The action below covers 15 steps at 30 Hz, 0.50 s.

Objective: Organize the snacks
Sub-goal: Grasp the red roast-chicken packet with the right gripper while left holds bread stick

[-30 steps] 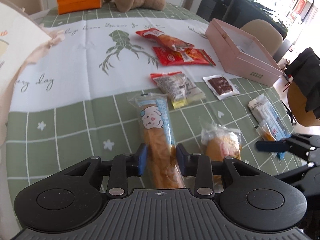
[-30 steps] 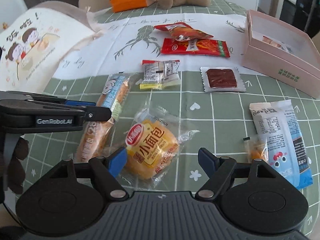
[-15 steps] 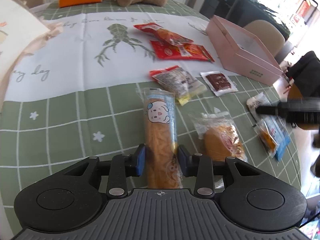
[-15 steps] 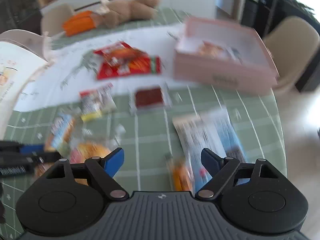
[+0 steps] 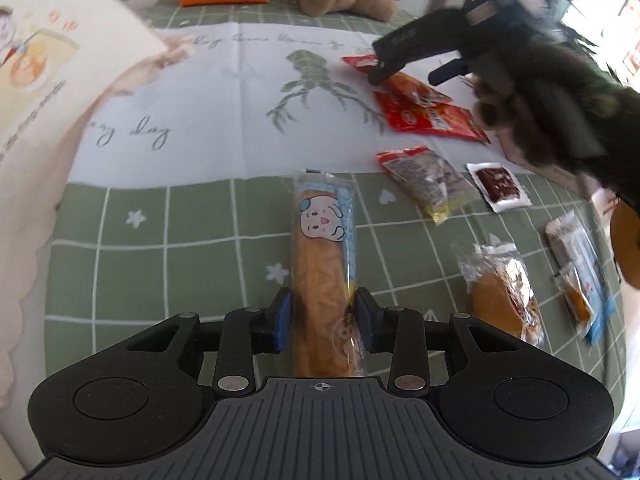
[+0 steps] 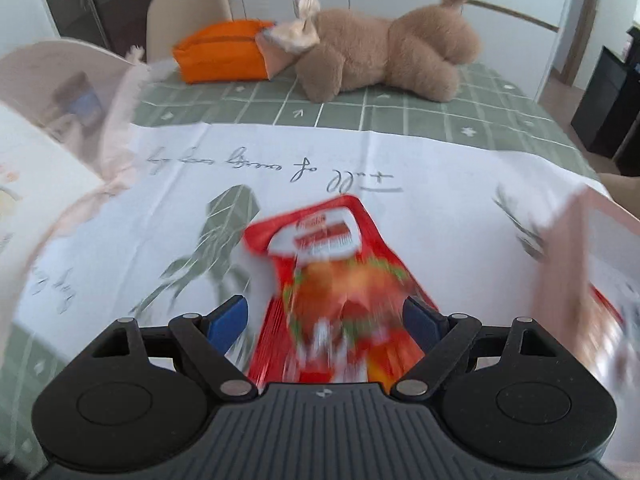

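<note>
On the table, left wrist view: my left gripper [image 5: 322, 320] is clamped on the long bread [image 5: 322, 272], which lies on the green checks near the near edge.
Beside it: bun [image 5: 504, 296] to the right; dark sachet [image 5: 500, 186] farther back.
Right gripper [image 5: 408, 70]: I see it over the red packets [image 5: 424, 114].
Right wrist view: my jaws stand wide, astride the top red packet [image 6: 340, 280], pads clear of it; blurred.
Far edge: plush toy [image 6: 392, 52], orange pouch [image 6: 220, 52].

Far ahead of my fingers I see a brown plush toy [image 6: 384, 44] lying touching an orange pouch [image 6: 222, 52] to its left, beige chair [image 6: 186, 8] behind, green-checked tablecloth [image 5: 168, 264] underneath.
</note>
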Motion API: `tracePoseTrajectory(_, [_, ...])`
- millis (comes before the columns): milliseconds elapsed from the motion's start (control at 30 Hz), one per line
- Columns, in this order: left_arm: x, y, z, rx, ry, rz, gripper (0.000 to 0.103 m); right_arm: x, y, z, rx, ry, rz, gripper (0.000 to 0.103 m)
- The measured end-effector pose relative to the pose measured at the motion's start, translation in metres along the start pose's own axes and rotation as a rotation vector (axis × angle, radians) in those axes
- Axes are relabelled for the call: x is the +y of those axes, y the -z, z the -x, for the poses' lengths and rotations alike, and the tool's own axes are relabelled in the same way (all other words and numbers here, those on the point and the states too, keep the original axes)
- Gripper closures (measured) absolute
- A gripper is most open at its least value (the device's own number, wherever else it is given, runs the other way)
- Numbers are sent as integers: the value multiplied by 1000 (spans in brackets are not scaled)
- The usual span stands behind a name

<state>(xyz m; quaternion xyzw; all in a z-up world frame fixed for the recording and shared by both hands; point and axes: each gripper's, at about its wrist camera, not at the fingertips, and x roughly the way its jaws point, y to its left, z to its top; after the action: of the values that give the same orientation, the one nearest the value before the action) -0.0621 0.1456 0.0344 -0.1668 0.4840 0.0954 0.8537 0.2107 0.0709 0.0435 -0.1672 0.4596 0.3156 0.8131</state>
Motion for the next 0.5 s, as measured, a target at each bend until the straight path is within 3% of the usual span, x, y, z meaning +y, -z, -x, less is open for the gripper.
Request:
tracePoseTrajectory(33, [2,0,0,3,2,12,64,2,-6,-15,16,33,20,18])
tracePoseTrajectory(67, [3,0,0,4,6,20,64,0,-11,-30,28,57,23,11])
tracePoseTrajectory(133, [5,1,-1,10,14,31,64,-11,-19,-40,17,33,-32,7])
tracePoseTrajectory(200, [6,0,-3,10,23,43,64,-17,-21,-38,19,28,-66,11])
tracePoseTrajectory(233, [6,-1,-4,9,25,45,64,-17,-21,-37,24,31,-47,21])
tracePoseTrajectory(300, [5,-4,-6,10,34,39,64,-17,-16,-31,48,11,-35,27])
tracePoseTrajectory(367, [3,-6,-8,12,42,32,64,-20,-8,-21,72,-19,-72,42])
tracePoseTrajectory(433, [0,-8,-10,17,53,20,65,-24,8,-1,74,-62,-102,47])
tracePoseTrajectory(467, [-2,-9,-11,19,59,13,65,-25,14,10,52,-82,-104,62])
tracePoseTrajectory(500, [-3,-10,-12,21,65,6,65,-26,24,25,48,-103,-113,66])
